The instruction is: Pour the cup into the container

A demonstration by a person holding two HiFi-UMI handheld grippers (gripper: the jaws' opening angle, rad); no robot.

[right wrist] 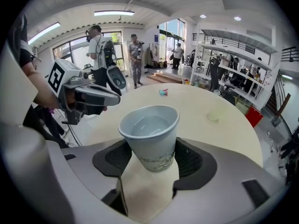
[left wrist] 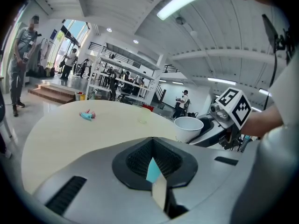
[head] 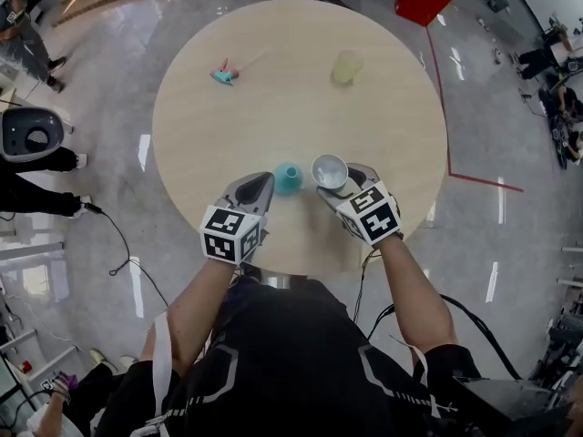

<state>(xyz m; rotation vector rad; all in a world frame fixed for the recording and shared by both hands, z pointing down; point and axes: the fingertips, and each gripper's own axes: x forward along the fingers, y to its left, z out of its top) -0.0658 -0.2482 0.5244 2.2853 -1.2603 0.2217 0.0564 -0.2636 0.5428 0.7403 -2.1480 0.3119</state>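
In the left gripper view only a thin teal sliver of the container shows. The left gripper hides the rest, its jaws nearly together and pinching that sliver. The container's contents cannot be made out. In the head view, the cup is just right of the container. Its long axis is near upright, mouth up, leaning slightly. It holds clear liquid. The right gripper clamps the cup's lower wall, jaws spread wide.

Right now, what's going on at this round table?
A person works a hand-held claw in each hand. The right claw grips a paper cup holding water, just beside a small teal container on the round table. The left claw is at that container, jaws nearly together; whether it pinches it is unclear.
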